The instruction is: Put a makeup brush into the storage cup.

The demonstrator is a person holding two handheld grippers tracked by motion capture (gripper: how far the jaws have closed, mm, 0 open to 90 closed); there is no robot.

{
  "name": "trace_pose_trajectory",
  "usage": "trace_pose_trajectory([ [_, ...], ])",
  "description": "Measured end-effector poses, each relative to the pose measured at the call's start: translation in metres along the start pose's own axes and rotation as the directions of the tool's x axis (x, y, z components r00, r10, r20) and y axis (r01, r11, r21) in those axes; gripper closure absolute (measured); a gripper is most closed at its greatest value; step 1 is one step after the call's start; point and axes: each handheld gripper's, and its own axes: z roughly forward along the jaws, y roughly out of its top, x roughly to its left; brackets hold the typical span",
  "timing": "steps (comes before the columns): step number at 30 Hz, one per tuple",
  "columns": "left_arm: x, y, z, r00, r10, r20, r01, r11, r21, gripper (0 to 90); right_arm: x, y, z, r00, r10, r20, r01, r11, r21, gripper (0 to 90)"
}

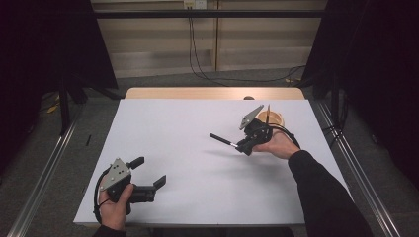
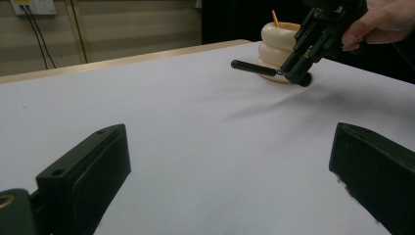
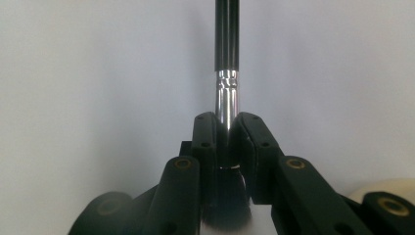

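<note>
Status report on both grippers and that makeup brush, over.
Right gripper shut on makeup brush, fingers clamped on its silver ferrule, handle pointing out above the table. Left gripper open, low at table's near-left. Cream ribbed holder just behind; path clear.

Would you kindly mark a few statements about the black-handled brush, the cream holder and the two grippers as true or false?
1. The right gripper is shut on the black-handled brush with a silver ferrule. True.
2. The left gripper holds a brush. False: its jaws stand open, with nothing between them.
3. The cream ribbed holder stands near the table's far right. True.
4. The brush lies flat on the white table. False: it is held above it.
5. The holder has tipped over. False: it stands upright.
</note>
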Motion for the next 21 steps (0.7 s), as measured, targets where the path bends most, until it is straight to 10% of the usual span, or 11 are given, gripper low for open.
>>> trace_pose_trajectory([
  [11,-0.001,0.000,0.000,1.0000,0.000,-0.005,0.000,1.0000,-0.002,1.7,0.002,-0.005,-0.013,0.9987,0.044,0.024,-0.038,0.9788,-0.201,77.9],
  [21,-0.001,0.001,-0.001,1.0000,0.003,-0.009,-0.003,1.0000,-0.008,1.7,0.009,-0.015,-0.022,0.9944,0.091,0.054,-0.067,0.9344,-0.350,77.9],
])
